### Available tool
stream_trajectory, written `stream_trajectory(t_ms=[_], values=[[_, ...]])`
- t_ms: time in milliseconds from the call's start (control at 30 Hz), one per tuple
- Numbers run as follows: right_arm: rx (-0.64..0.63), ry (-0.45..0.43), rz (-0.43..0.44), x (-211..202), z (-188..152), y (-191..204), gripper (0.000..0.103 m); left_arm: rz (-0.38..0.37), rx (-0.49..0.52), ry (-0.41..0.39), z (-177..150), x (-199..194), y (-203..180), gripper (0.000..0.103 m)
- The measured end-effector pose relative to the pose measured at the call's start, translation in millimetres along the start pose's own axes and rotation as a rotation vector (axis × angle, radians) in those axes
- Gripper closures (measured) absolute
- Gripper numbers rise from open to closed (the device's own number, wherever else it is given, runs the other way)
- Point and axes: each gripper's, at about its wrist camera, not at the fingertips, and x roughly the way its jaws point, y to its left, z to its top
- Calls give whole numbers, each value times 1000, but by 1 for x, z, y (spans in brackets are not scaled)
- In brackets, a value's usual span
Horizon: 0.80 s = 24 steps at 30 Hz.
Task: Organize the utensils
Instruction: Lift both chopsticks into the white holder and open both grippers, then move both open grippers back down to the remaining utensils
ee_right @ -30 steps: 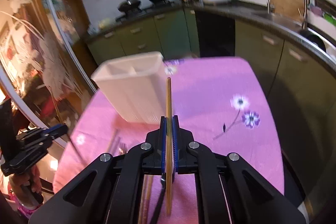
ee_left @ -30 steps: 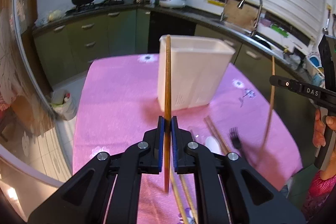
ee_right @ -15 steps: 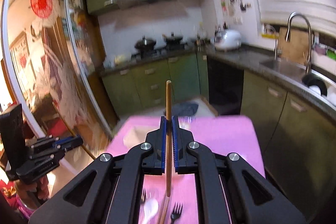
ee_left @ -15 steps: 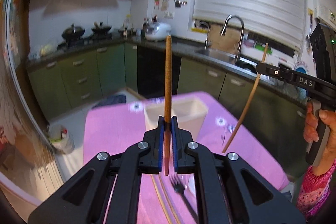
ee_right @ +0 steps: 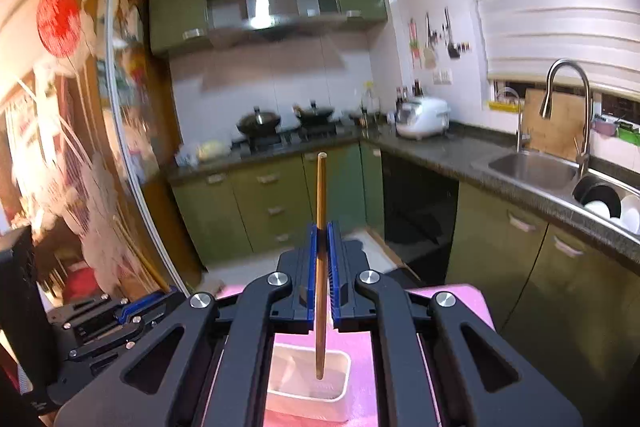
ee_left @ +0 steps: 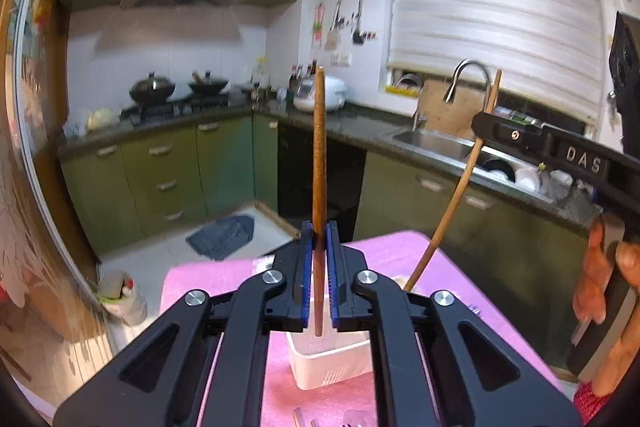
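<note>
left wrist view: a dark chopstick (ee_left: 319, 163) stands upright at frame centre, clenched in the left gripper (ee_left: 319, 267), its lower tip over the white holder (ee_left: 332, 359) on the pink tablecloth (ee_left: 400, 251). in the right wrist view the right gripper (ee_right: 321, 267) is clamped on a paler chopstick (ee_right: 320, 227), tip hanging over the same holder. neither stick is in yet, by my reading; other utensils (ee_left: 352, 419) at the bottom edge remain on the cloth

Chopstick (ee_left: 319, 163) in left tool (ee_left: 319, 279)
</note>
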Motion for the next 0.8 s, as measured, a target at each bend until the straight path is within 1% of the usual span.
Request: stream_trajectory(t_ms=[100,200,267,300,333,367,400,433,533,633,667,767,800], values=[[-12,82,-7,33,-27,-2,97,13,-2,66,-16,25,1,96],[-5,145,-4,55,-55,-7,97,18,5,122,-30,35,-1,96],[2,173,1,65,-70,-9,97,17,8,146,-40,38,-1,94],[1,186,6,70,-78,-8,96,18,9,150,-44,36,-1,88],[1,193,9,71,-84,-8,96,22,13,158,-47,36,-2,78],[0,198,13,72,-89,-8,95,22,13,158,-49,35,-1,72],[-2,201,20,71,-92,-7,88,21,12,156,-52,31,0,65],[-5,196,20,67,-97,-7,83,21,12,152,-53,27,0,64],[-16,187,19,53,-104,-2,83,22,8,148,-57,15,2,64],[-24,171,19,26,-112,-2,83,27,3,168,-65,3,4,64],[-27,166,24,15,-117,-2,83,37,5,179,-72,-2,4,64],[-31,170,17,-13,-136,-8,78,59,14,240,-102,-10,7,64],[-27,176,20,-24,-147,-11,75,60,13,274,-117,-11,9,64]])
